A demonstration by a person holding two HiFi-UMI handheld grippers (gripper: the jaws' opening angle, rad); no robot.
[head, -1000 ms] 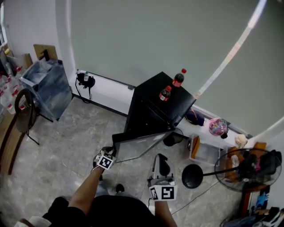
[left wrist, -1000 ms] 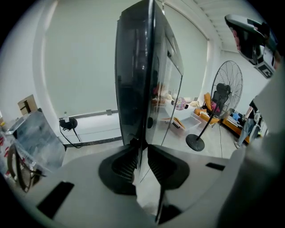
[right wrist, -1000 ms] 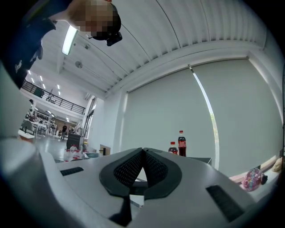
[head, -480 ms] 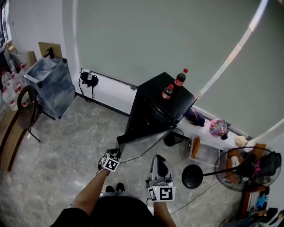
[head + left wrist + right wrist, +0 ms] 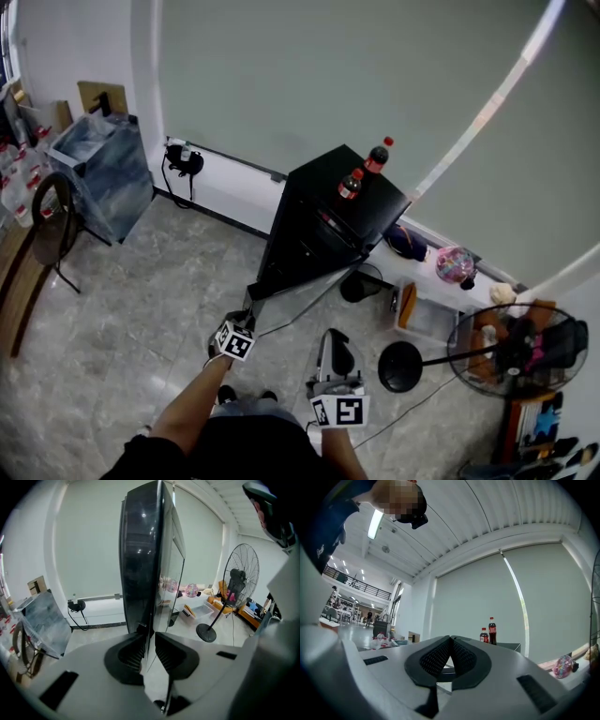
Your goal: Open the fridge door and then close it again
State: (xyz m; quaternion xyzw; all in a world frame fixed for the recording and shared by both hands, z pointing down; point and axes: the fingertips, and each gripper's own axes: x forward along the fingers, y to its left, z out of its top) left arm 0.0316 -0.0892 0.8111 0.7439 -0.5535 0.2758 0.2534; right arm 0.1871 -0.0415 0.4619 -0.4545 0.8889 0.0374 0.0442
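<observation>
fridge [image 5: 323, 220], black and tall, stands by the wall near the middle of the head view. its door [image 5: 298, 292] is swung partly open toward the person. at far left a chair [image 5: 52, 220] and a bin [image 5: 98, 173] lined with a clear bag sit on the tiled floor [image 5: 141, 309], well apart from the fridge. the left gripper [image 5: 246, 319] is at the door's free edge, low down. in the left gripper view its fingers [image 5: 133, 651] are clenched on that thin edge, one pad on each face, and the door rises upright ahead of the camera. just right of it, the right gripper [image 5: 339, 336] hangs near the door but apart from it. the right gripper view shows its fingers [image 5: 438, 656] pressed together at the tips with nothing between them, and it looks out roughly level toward the wall. on the fridge top stand a short bottle [image 5: 349, 186] and a tall bottle [image 5: 377, 159], both dark with red caps, close together near the back corner. at far right a fan [image 5: 511, 349] stands on the floor, tilted toward the camera.
</observation>
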